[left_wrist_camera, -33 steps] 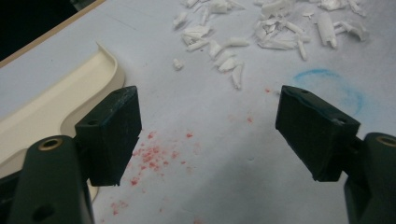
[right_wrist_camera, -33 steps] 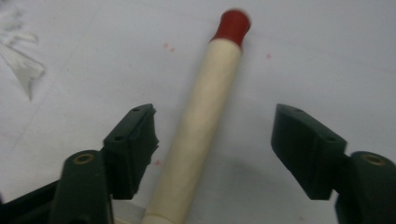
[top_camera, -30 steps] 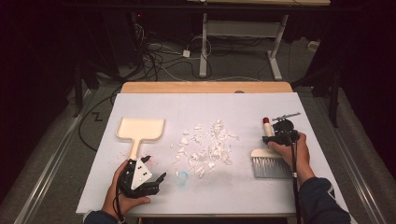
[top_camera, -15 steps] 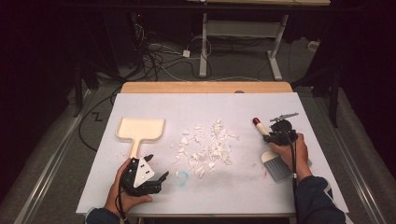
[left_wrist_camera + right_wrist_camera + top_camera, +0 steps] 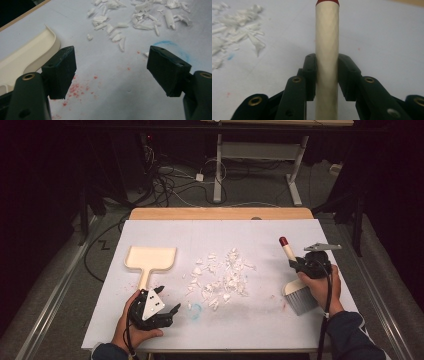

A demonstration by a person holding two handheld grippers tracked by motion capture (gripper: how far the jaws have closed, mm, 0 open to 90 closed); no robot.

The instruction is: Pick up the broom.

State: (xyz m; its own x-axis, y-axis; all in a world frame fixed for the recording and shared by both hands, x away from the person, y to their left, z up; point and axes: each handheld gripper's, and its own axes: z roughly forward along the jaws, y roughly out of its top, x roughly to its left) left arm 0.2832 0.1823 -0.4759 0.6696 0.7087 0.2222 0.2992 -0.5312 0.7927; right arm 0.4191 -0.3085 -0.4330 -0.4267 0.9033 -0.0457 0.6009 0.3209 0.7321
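Your colours, item by item: brush (image 5: pixel 295 280), cream handle (image 5: pixel 327 50) with a red tip (image 5: pixel 327 2), pale grey bristles (image 5: pixel 301 301). Dustpan (image 5: pixel 149 260), far left, plain cream. Paper scraps (image 5: pixel 220 279), centre, white. Table cover (image 5: pixel 250 320), pale blue-white, with red speckles (image 5: pixel 75 88) near your left and a blue ring smudge (image 5: pixel 172 47). Table edge (image 5: pixel 220 213), far side, light wood. Both grippers, right gripper (image 5: pixel 327 75) and left gripper (image 5: pixel 111 70), black.

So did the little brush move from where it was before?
Yes. The brush has swung: its red-tipped handle now tilts up toward the far edge of the table, gripped by the right gripper, and its bristles sit nearer the person than before.
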